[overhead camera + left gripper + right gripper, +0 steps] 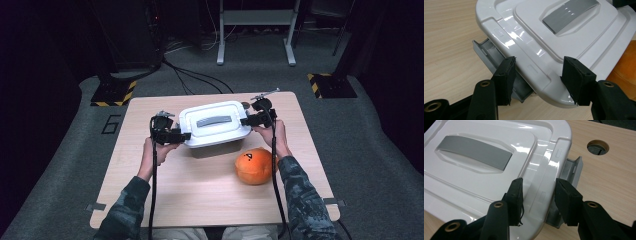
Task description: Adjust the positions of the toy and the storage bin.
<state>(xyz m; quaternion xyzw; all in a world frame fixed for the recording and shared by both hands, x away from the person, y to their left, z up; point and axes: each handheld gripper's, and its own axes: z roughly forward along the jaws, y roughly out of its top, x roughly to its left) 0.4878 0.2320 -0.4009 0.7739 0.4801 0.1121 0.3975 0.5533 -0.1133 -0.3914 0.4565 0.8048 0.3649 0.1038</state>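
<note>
The white lidded box (215,124) is set mid-counter (150,200), long axis running left to right between both grippers. The left gripper (537,75) is held half-open around its left lid edge, apparently unclamped; the right gripper (537,195) is closed narrowly over the right edge

The white box (215,124) sits in the middle of the table (150,200) and blocks the way between the left gripper (180,136) and the right gripper (246,121), which are at its two ends. An orange plush toy (255,166) lies just in front of the box on the right side, so a hand coming in there would bump it. The near left part of the table is bare wood, and there is a round hole (598,147) in the table beside the box's grey latch (573,170).
</note>
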